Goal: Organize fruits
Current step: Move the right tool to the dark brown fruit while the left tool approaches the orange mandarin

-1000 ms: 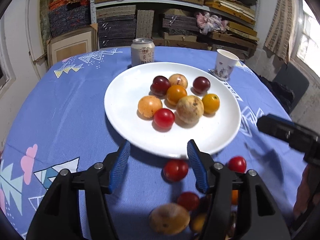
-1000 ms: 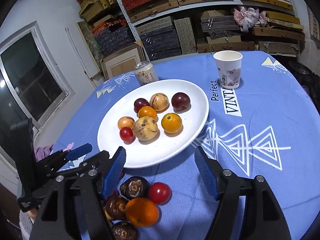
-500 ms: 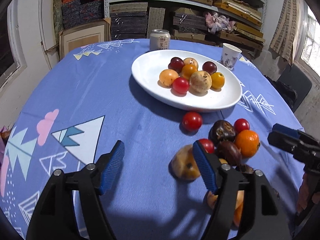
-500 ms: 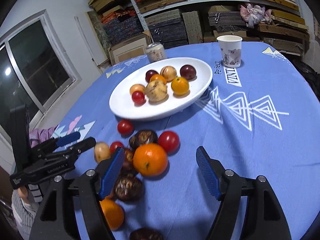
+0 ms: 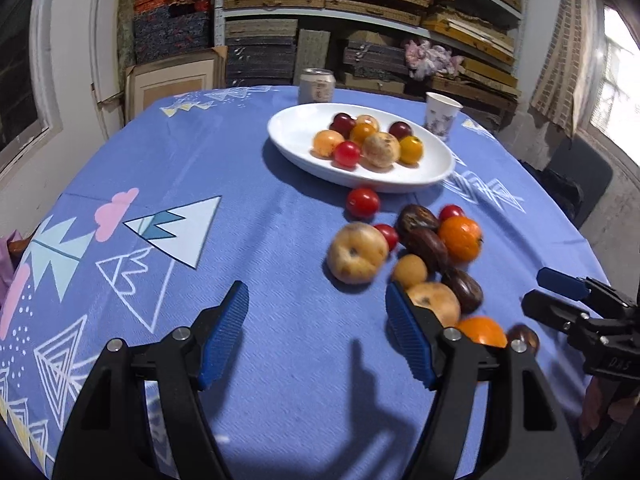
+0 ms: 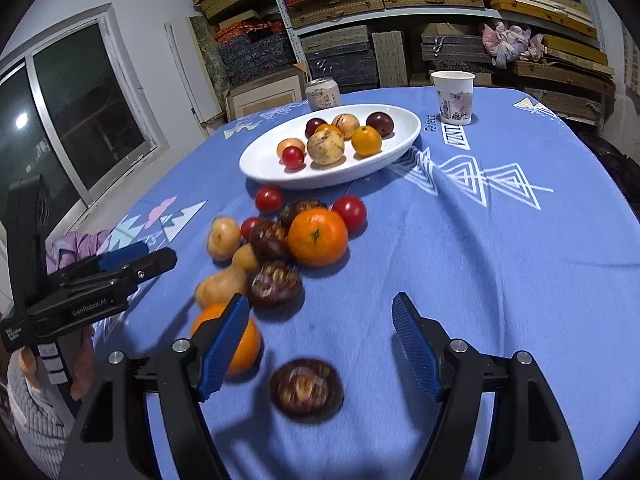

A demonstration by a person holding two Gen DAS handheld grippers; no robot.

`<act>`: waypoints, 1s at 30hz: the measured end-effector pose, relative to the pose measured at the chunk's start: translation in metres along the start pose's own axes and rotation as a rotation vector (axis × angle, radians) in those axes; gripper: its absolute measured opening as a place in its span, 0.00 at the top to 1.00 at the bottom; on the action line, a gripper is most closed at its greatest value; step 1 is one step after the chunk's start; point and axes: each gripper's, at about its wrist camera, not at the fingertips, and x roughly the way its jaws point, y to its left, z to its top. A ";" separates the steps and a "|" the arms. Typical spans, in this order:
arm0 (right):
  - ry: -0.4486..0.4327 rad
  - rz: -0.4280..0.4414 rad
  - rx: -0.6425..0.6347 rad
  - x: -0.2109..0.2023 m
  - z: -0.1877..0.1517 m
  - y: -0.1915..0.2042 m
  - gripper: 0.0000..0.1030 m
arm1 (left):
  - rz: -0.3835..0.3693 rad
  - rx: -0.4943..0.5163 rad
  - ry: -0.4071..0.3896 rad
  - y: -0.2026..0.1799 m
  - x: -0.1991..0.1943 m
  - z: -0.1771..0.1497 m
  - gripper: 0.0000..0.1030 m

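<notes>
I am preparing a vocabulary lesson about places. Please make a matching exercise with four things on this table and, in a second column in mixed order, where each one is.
Things:
1. paper cup
2. drink can
3. yellow-orange fruit
4. big orange

Places:
A. on the white plate
B. behind the plate, at the far table edge
C. on the blue tablecloth, in the loose fruit pile before the plate
D. on the cloth, right of the plate

Pairs: 1-D, 2-B, 3-A, 4-C

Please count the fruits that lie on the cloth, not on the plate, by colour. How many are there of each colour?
Red fruits: 3
Dark brown fruits: 4
Orange fruits: 2
Tan fruits: 3
Total: 12
</notes>
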 end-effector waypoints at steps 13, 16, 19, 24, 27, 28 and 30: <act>0.020 -0.023 -0.032 -0.025 -0.031 0.010 0.22 | -0.075 0.201 -0.056 -0.064 -0.029 -0.030 0.26; 0.015 -0.075 -0.060 -0.030 -0.034 0.009 0.22 | -0.107 0.236 -0.033 -0.080 -0.026 -0.033 0.27; 0.009 -0.069 -0.005 -0.034 -0.035 -0.005 0.22 | -0.118 0.237 0.015 -0.090 -0.017 -0.033 0.27; 0.008 -0.037 0.062 -0.036 -0.037 -0.020 0.22 | -0.108 0.221 0.079 -0.096 -0.001 -0.035 0.42; 0.014 -0.027 0.061 -0.034 -0.037 -0.020 0.22 | -0.137 0.166 0.120 -0.088 0.008 -0.032 0.45; 0.016 -0.025 0.062 -0.034 -0.037 -0.020 0.21 | -0.148 0.149 0.126 -0.086 0.009 -0.031 0.45; 0.021 -0.021 0.064 -0.033 -0.037 -0.020 0.21 | -0.146 0.143 0.129 -0.086 0.011 -0.030 0.45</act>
